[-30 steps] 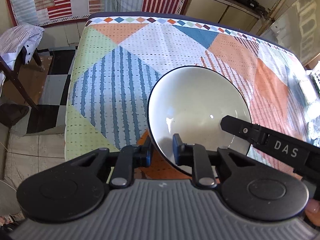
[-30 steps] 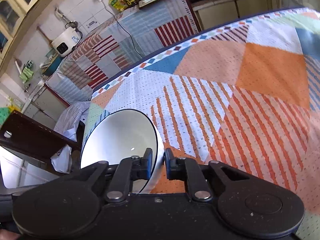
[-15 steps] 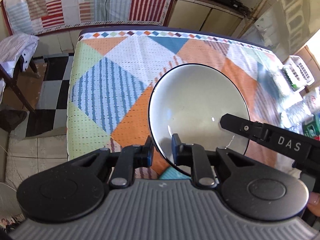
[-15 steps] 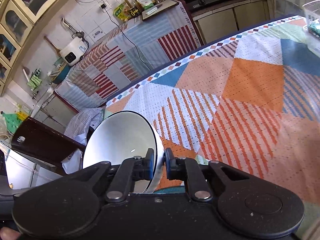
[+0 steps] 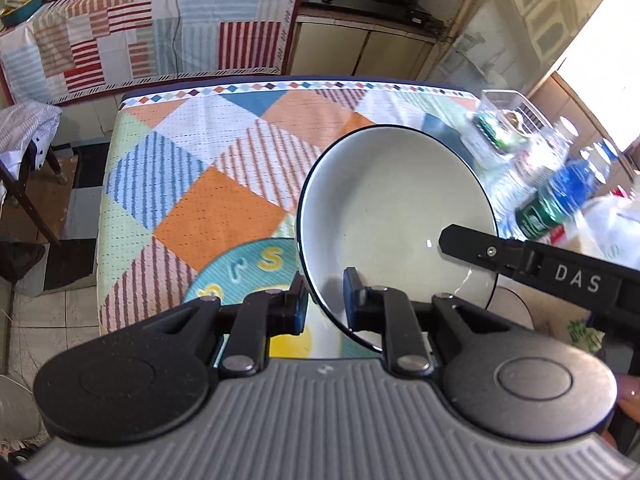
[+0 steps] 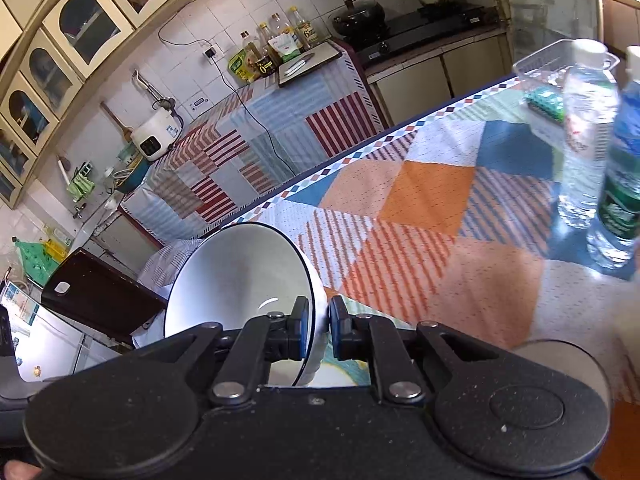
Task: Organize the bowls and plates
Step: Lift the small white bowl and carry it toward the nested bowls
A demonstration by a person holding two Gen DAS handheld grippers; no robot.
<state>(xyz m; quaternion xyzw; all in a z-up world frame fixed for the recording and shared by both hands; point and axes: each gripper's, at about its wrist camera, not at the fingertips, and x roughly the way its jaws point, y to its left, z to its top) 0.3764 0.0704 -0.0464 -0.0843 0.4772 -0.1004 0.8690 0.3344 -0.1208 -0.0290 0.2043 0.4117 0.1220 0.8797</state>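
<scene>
A: What does the left tool (image 5: 323, 303) have hold of?

B: The white bowl (image 5: 394, 224) with the dark rim. Its two jaws are pinched nearly closed on the near edge, one outside the wall and one inside.

A: And the right tool (image 6: 319, 331)?

B: The same bowl (image 6: 240, 276), on another part of the rim. In the right wrist view its jaws are closed tight on the thin wall, and the bowl stands tilted on edge, its hollow facing left. In the left wrist view one finger of the right tool (image 5: 472, 240) reaches in over the bowl from the right.

A: So where is the bowl?

B: Held between the two tools above the worktop (image 5: 208, 184), not resting on it. The patchwork cloth of blue, orange and striped squares lies below it.

A: Anything under it?

B: A round teal mat (image 5: 244, 268) with yellow letters lies on the cloth near the front edge, partly hidden by the left tool.

A: What else is on the worktop?

B: At the far right, two water bottles (image 6: 586, 132) stand close together, with a clear plastic tub (image 6: 548, 76) behind them.
</scene>
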